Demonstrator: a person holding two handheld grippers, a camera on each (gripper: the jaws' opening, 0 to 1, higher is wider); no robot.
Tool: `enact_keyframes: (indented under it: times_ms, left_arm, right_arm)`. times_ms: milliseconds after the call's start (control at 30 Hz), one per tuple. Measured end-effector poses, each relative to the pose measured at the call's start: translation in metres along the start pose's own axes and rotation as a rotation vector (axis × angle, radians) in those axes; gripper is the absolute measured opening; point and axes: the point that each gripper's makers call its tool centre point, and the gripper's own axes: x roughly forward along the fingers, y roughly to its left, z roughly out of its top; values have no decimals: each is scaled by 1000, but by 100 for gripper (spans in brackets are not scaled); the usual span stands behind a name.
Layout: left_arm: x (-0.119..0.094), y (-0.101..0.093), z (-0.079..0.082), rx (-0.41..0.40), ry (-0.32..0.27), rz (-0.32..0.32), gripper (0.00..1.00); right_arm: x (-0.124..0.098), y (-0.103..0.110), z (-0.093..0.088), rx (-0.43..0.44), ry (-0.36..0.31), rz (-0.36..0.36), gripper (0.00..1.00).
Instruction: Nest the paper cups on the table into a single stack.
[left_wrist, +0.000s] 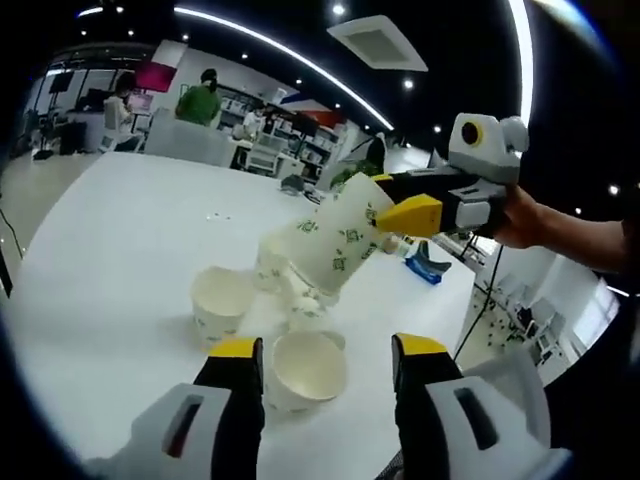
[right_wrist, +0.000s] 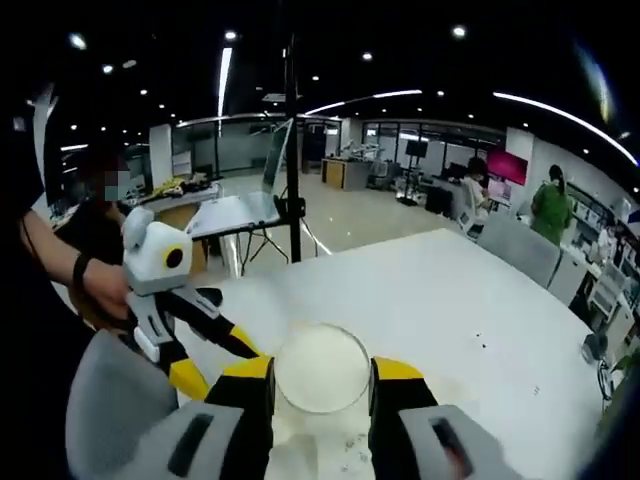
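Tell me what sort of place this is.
Probably a large open-plan office or lab. A long white table holds the paper cups, linear strip lights run across a dark ceiling, and desks with shelving fill the background, where people work at a distance.

Each hand-held gripper (left_wrist: 327, 365) (right_wrist: 320, 385) has grey housing, black jaws and yellow tips; the person's wrist (right_wrist: 82, 268) wears a dark band.

Big open-plan office or lab. Dark ceiling w/ strip lights (left_wrist: 290, 55), desks w/ monitors (left_wrist: 62, 80) and shelves (left_wrist: 310, 145) at the back. People (left_wrist: 200, 100) work beyond the white table (left_wrist: 110, 250).
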Motion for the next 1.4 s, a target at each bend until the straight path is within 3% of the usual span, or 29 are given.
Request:
enact_keyframes:
  times_ms: [333, 667, 900, 1400]
  left_arm:
    - [-4, 6, 8, 54, -27, 1, 44]
    - [-10, 0, 7, 182, -32, -36, 24]
    - [-16, -3, 14, 222, -60, -74, 13]
    - [-18, 6, 8, 271, -48, -98, 3]
  right_arm:
    - [10, 36, 15, -15, -18, 113, 35]
    - [14, 59, 28, 67, -66, 224, 35]
    - [12, 58, 35, 127, -106, 251, 35]
    - [18, 62, 22, 125, -63, 303, 36]
